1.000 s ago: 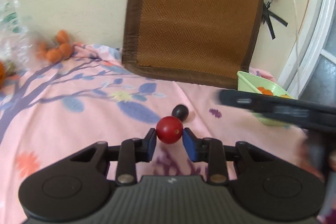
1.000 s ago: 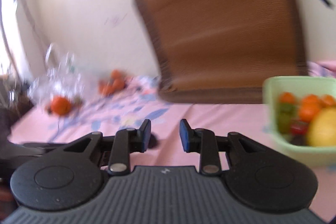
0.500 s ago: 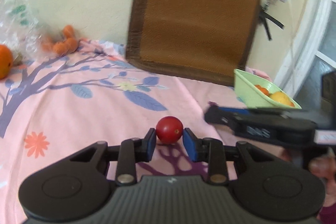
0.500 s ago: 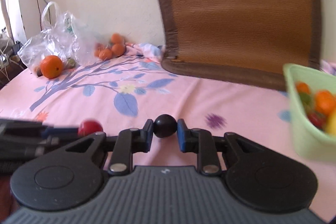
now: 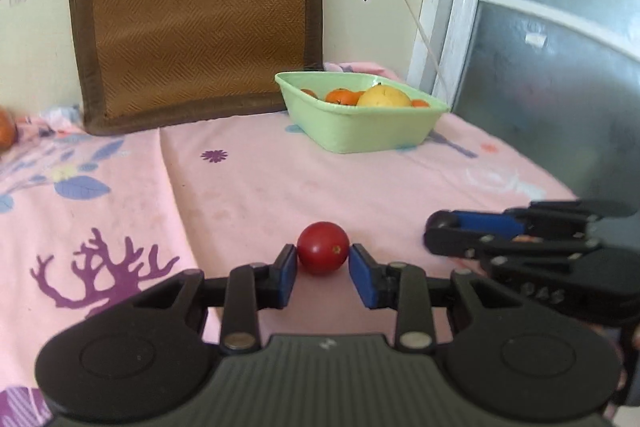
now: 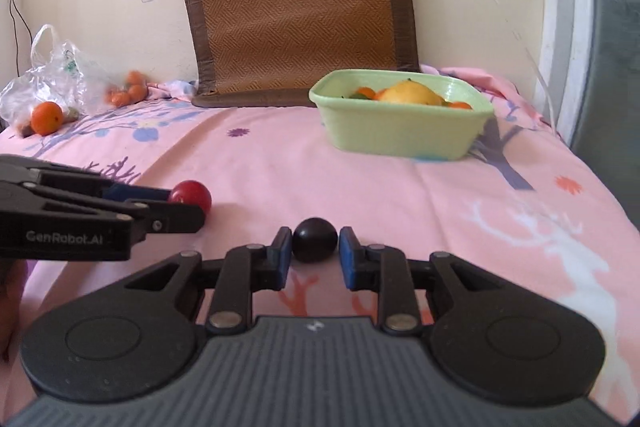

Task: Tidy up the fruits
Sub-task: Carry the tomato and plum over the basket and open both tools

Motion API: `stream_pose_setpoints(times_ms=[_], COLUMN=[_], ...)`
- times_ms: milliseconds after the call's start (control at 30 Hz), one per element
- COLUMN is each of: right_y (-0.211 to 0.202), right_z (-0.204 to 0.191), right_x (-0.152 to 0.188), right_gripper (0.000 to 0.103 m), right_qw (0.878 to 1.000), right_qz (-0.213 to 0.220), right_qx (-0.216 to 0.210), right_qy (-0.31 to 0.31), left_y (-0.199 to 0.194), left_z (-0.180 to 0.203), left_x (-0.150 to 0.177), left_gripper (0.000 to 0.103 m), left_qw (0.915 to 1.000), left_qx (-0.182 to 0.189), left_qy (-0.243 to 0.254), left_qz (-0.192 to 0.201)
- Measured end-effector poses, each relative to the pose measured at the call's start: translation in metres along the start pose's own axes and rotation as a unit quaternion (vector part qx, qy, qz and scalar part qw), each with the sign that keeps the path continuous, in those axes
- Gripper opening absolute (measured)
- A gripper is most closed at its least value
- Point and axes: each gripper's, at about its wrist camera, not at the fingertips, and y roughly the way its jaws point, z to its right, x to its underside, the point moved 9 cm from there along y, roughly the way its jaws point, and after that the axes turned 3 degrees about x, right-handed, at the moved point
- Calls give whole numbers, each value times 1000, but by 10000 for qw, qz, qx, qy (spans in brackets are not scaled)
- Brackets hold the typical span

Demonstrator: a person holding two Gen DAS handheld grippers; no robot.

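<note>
My left gripper (image 5: pixel 322 261) is shut on a small red round fruit (image 5: pixel 323 247), held above the pink bedsheet; the fruit also shows in the right wrist view (image 6: pixel 190 195). My right gripper (image 6: pixel 312 247) is shut on a small dark, almost black fruit (image 6: pixel 315 239). The right gripper shows in the left wrist view (image 5: pixel 436 231) at the right. A light green tub (image 5: pixel 362 127) with oranges and a yellow fruit (image 5: pixel 383 96) stands ahead by the wall; it also shows in the right wrist view (image 6: pixel 400 129).
A brown woven cushion (image 6: pixel 296 7) leans on the wall. A clear plastic bag (image 6: pixel 52 75), an orange (image 6: pixel 47 117) and several small orange fruits (image 6: pixel 128 91) lie at the far left. A window frame (image 5: pixel 448 7) and white cable are right.
Both grippers have swung right, toward the green tub, each carrying its fruit. The right gripper closed on the dark fruit after the first frame. The tub now lies ahead in both views.
</note>
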Motion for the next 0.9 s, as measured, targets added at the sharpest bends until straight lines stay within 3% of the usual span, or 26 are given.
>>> stream_pose_setpoints(times_ms=[100,167,267,367,467,600,767,900], right_y=[7,7,4,1,2,3,1,3], right_z=[-1,-3,-1,0,0,2,12,28], right_x=[-1,-1,1,3,3,2,-5,-31], right_gripper=[41,43,46,46,45,26,26,26], right_qw=[10000,10000,10000,10000,10000,10000,9984,9963], right_qz=[-74,-76,-53,-44,-49,-40,99,454], right_qx=[-44,-25,-66,-55,-48,-51,-260,-232], right_qy=[37,-33,-39,37,1,64,489,698], left_y=[-2,-6,-6,-1,2,2,9,22], left_z=[-2,-4,-7,-4,4,7,7,9], left_x=[1,1,-1,-2,-1,-3,-22,-62], left_gripper=[41,48,49,46,30,30,29,30], left_qw=[9998,9997,9996,9998,9998,10000,9994,9992], left_qx=[-176,-242,-289,-208,-122,33,275,334], left_qy=[54,12,-27,-1,148,29,-216,-178], left_qz=[16,21,37,-34,-58,-58,-80,97])
